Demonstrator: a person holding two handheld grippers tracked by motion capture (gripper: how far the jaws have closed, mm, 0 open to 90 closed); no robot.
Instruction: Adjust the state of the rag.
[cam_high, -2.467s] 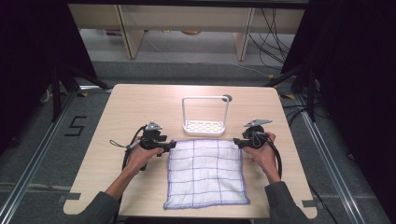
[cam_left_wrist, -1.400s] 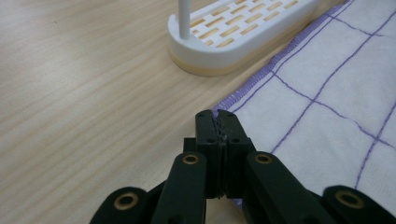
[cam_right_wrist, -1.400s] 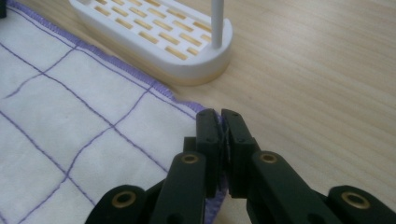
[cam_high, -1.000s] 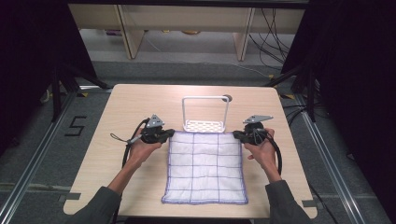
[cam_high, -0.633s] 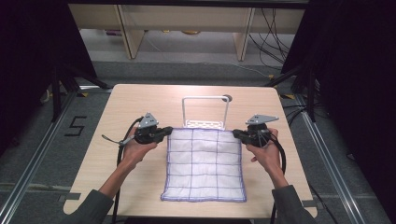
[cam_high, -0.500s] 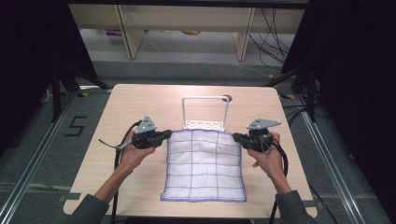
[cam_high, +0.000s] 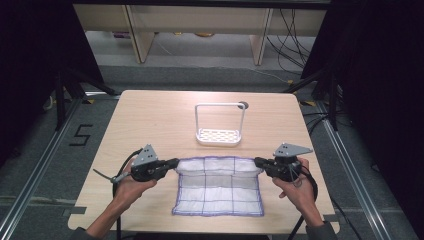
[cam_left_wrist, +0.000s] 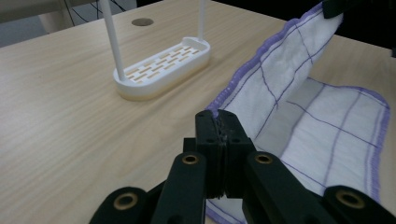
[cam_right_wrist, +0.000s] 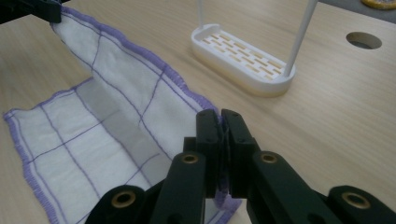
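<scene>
**Two pinched corners, and a rack just beyond the cloth**

My left gripper (cam_high: 172, 162) is clamped on the far left corner of the cloth (cam_high: 218, 192), jaws pressed together with only the purple hem between them. My right gripper (cam_high: 259, 161) bites the far right corner the same way. The far edge hangs raised between them while the near half lies flat on the table (cam_high: 150, 120).

The grip is thin on both sides: in each gripper view, little more than the stitched edge sits between the jaws, so I judge a sharp tug could pull a corner free. If my hands drift apart unevenly, the cloth would skew and any fold would land crooked. The white rack (cam_high: 220, 136) stands just beyond the lifted edge; carrying the cloth forward too low could snag or nudge it.

My forearms come in from the near edge, hands spread wide, both grippers pointing inward toward each other, held low over the table.
</scene>
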